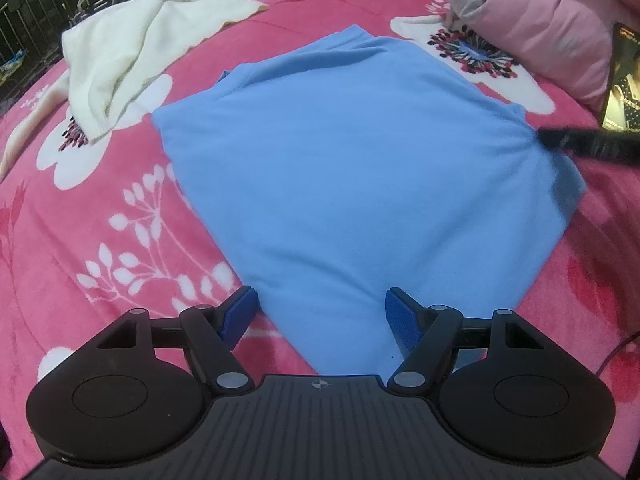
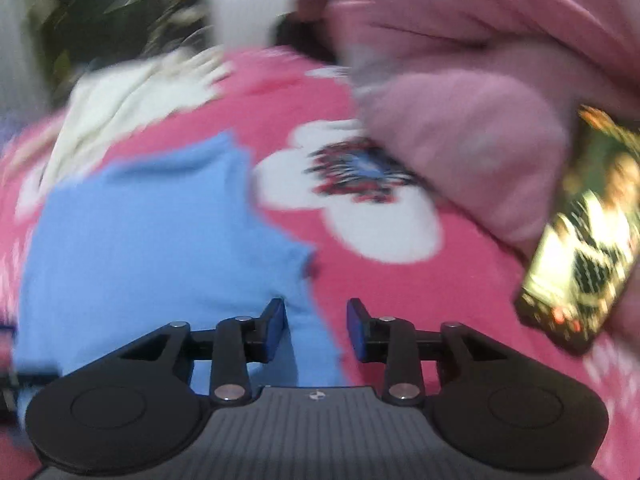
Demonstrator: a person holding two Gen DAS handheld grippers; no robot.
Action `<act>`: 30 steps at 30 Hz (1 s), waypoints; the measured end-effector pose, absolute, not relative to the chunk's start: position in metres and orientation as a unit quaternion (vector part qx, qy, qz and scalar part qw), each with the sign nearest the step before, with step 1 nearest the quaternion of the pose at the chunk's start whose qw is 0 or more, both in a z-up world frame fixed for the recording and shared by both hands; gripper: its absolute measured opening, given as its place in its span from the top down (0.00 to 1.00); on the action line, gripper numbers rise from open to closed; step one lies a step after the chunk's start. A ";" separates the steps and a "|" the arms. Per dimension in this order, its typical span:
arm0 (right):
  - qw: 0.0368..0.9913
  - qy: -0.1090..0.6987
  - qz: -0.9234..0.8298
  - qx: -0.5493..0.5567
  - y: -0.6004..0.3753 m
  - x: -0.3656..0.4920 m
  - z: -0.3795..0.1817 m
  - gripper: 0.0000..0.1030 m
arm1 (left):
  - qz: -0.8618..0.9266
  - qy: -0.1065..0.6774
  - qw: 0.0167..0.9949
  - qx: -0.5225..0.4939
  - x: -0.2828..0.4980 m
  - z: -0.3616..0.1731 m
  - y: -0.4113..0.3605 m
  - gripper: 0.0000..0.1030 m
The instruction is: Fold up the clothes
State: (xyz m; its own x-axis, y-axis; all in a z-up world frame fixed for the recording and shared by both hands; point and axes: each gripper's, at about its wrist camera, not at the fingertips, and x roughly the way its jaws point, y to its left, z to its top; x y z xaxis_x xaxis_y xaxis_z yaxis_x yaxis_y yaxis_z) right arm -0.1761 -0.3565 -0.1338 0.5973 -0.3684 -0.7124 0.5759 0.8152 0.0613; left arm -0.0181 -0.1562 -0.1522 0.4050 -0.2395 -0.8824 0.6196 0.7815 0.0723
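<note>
Left wrist sharp, blue shirt (image 1: 352, 168) whole, right blurred

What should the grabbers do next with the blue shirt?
Probably close the open left gripper on the near edge of the blue shirt, which lies between its fingers. The right gripper, also open, sits at the shirt's right edge, ready to pinch too.

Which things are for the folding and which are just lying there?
For the job: blue shirt, white garment, left gripper, right gripper.

Just lying about: pink quilt, phone, floral bedspread.
</note>
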 end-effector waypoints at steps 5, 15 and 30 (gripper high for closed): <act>0.890 0.344 -0.276 0.115 -0.349 -0.171 -0.128 0.65 | -0.263 0.477 0.815 0.198 -0.017 -0.153 -0.155 0.27; 0.912 0.347 -0.193 0.107 -0.327 -0.136 -0.132 0.65 | -0.262 0.476 0.816 0.198 -0.017 -0.154 -0.156 0.27; 0.867 0.251 -0.281 0.327 -0.403 -0.184 -0.140 0.57 | -0.310 0.432 0.840 0.107 0.003 -0.135 -0.109 0.25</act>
State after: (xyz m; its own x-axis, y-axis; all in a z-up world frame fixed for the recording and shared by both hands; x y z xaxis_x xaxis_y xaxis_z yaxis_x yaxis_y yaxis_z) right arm -0.1841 -0.4027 -0.1401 0.7167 -0.3229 -0.6181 0.6504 0.6293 0.4255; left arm 0.0031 -0.1089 -0.1349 0.4356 -0.4281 -0.7918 0.6135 0.7849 -0.0869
